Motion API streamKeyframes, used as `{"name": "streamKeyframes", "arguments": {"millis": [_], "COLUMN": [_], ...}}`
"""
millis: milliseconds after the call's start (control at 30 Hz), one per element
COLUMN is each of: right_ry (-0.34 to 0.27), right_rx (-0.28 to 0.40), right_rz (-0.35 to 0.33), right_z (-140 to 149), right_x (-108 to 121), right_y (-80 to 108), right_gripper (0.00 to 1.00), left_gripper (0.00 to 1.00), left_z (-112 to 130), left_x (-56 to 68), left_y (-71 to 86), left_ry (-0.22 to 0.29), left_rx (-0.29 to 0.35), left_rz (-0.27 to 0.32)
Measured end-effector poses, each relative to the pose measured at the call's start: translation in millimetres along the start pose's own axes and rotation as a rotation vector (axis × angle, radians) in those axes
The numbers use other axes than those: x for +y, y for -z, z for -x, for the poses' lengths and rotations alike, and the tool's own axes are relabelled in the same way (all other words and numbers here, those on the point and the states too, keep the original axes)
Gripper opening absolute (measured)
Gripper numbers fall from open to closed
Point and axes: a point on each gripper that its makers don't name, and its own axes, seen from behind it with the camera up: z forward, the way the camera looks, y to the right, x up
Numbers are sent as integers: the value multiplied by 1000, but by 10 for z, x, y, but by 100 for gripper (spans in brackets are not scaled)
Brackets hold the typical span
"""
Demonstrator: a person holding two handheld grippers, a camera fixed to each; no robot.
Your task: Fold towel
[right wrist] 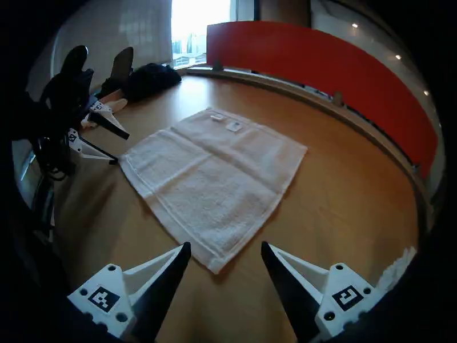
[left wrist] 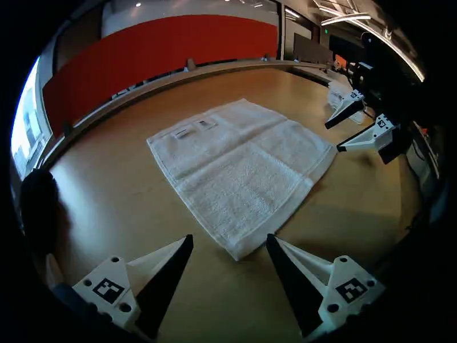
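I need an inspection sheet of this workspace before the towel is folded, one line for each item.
Surface: wooden table, glossy.
Job's things: white towel, spread flat, label patches facing up.
Clutter: dark bundle at the far end; second white cloth near the table edge.
Grippers: left tongs open; right tongs open; each faces a towel corner, holding nothing.
Cables: nothing seen.
Surroundings: red panel; bright window.

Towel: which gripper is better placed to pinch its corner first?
Right gripper, marginally, I'd say: the towel corner sits slightly deeper between its open fingers. The left gripper is open and straddles its own corner too.
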Motion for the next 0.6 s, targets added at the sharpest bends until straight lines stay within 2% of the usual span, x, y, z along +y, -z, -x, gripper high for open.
{"name": "streamKeyframes", "arguments": {"millis": [233,500,600], "right_ry": [8,21,36], "right_rx": [-16,-23,-33], "right_rz": [-13,-21,-25], "right_z": [55,73,87], "right_x": [-27,-26,-28], "right_y": [-28,-28,-27], "right_gripper": [85,85,82], "left_gripper": [95,95,95], "left_z": [73,135,132], "left_x": [68,125,128], "left_y": [-46,-88,-96], "left_ry": [2,-6,-3], "left_rx": [-30,-47,-49], "left_rz": [17,26,28]}}
